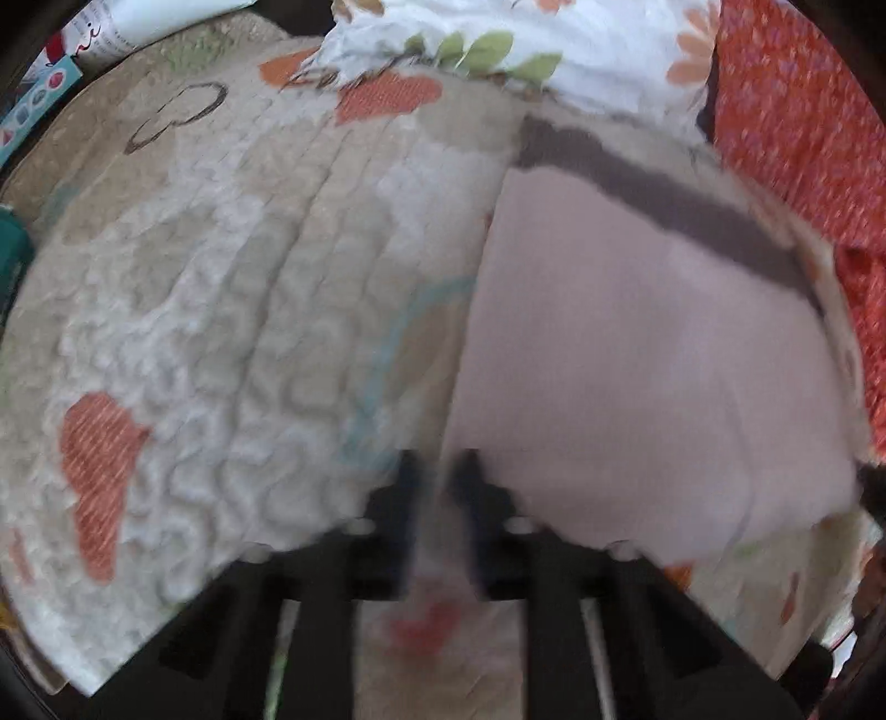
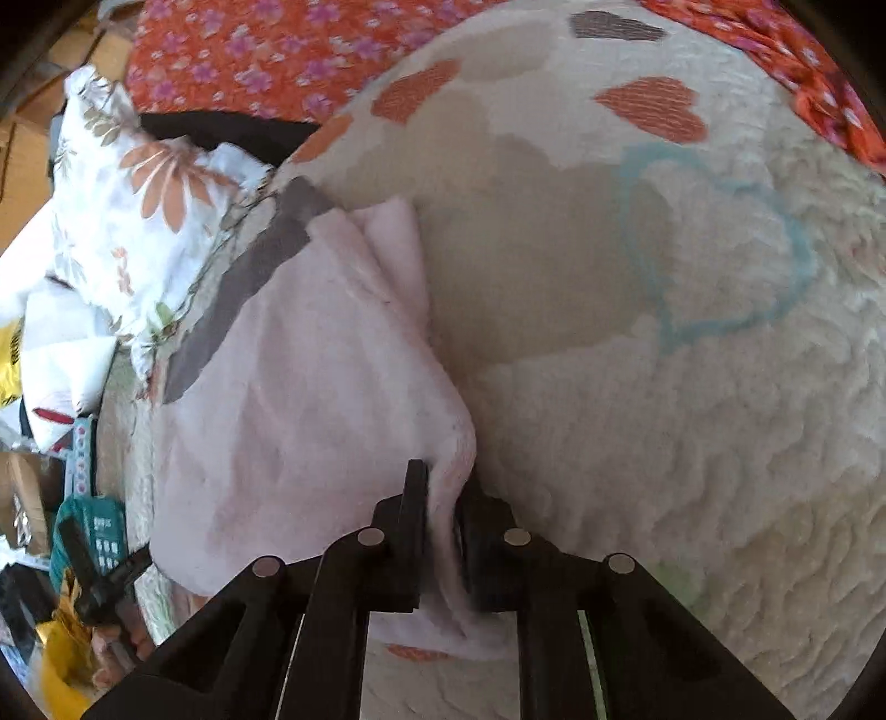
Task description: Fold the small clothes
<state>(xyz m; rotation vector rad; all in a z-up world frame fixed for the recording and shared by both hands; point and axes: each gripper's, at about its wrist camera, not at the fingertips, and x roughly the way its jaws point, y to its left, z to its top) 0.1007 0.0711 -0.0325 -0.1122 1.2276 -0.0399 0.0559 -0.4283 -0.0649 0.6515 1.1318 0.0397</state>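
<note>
Blur smears the left wrist view: pink cloth (image 1: 637,360) lies on a quilted blanket (image 1: 194,332), beside a floral pillow (image 1: 554,33). The left gripper (image 1: 437,471) looks nearly closed at the cloth's edge; any grip is unclear.

Right wrist view alone shows floor clutter (image 2: 61,498); the right gripper (image 2: 443,498) pinches the cloth's fold.
</note>
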